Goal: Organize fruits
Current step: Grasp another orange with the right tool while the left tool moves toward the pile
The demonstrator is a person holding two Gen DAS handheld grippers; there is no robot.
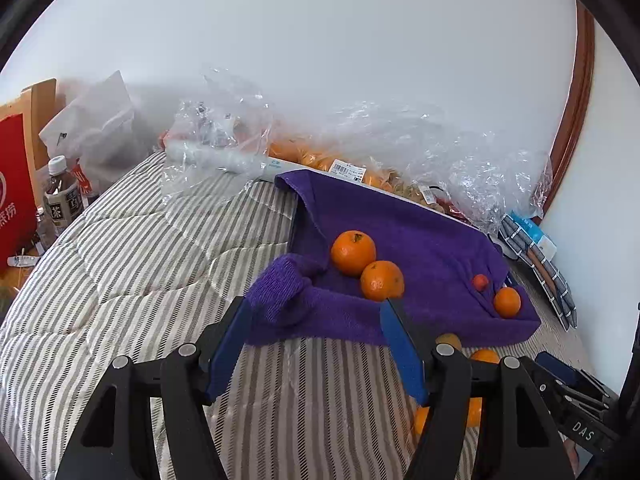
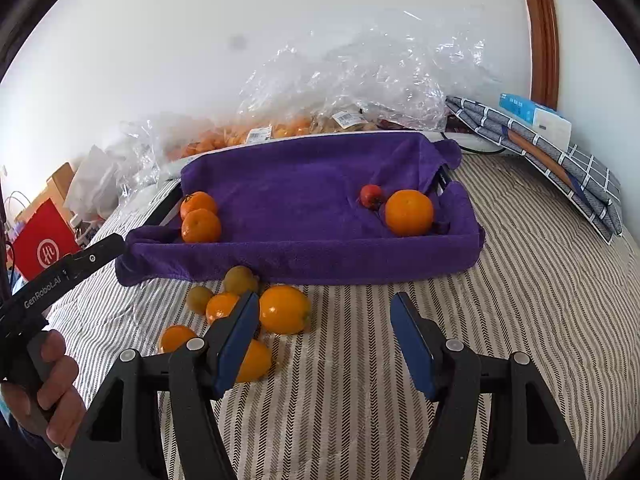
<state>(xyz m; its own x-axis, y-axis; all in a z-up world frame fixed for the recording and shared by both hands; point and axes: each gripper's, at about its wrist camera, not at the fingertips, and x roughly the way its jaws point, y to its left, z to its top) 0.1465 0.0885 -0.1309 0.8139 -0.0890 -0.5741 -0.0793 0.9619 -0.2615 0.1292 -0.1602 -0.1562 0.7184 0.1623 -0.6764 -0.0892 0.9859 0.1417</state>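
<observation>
A purple towel-lined tray (image 2: 304, 240) sat on the striped bed cover (image 2: 540, 320). Inside it, two oranges (image 2: 200, 216) touched each other at the 9 o'clock end, while a larger orange (image 2: 409, 213) lay just beside a small red fruit (image 2: 371, 196) toward 3 o'clock. Loose fruits (image 2: 248, 316), orange, yellow and greenish, clustered on the cover just outside the tray's near wall.

The left gripper (image 1: 316, 340) had its jaws spread wide, empty, the left blue pad against the towel's corner. The right gripper (image 2: 324, 340) was likewise wide apart, gripping nothing, its left pad in front of the loose fruits.

"GenRobot.AI" showed on the left tool's handle; "DAS" on the right's.
</observation>
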